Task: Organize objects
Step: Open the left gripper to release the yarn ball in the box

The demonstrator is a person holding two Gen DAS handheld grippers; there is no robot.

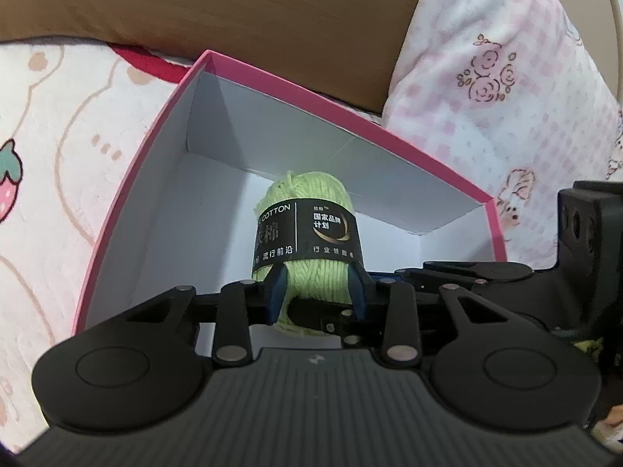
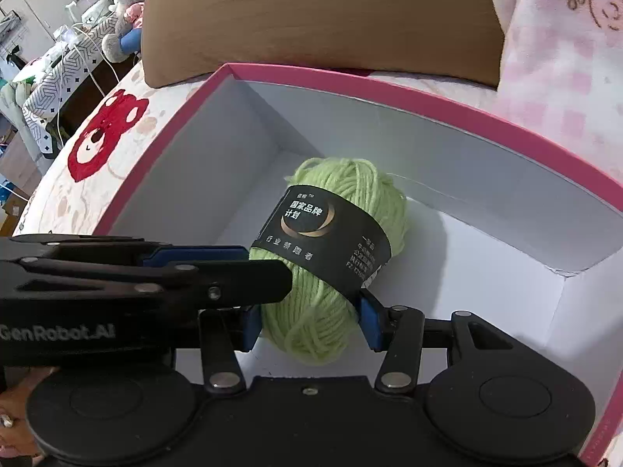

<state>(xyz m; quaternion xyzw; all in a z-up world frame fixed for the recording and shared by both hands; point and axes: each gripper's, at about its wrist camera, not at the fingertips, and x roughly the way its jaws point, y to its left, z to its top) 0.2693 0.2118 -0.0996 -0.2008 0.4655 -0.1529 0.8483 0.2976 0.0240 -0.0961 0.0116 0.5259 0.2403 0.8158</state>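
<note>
Left gripper (image 1: 317,292) and right gripper (image 2: 309,321) both clamp yarn ball (image 2: 342,241) inside pink box (image 2: 389,89). Advice: lower to box floor, then release evenly.

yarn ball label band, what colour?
Black with white and gold print, wrapped round the light green yarn ball. Clearest in the right wrist view.

Yarn ball (image 2: 331,257) was inside the open box (image 2: 447,105), near its middle, paper band round its waist. Right gripper (image 2: 309,321) clamped the ball's near end, one pad each side. Left gripper (image 2: 249,260) came in from the left, crossing in front of right one, its fingers on the same ball. Box sat on the bed (image 2: 97,179). Cardboard panel (image 2: 311,15) stood just behind box's far wall. Pillow (image 1: 506,78) lay to the right of box, beside panel.
</note>
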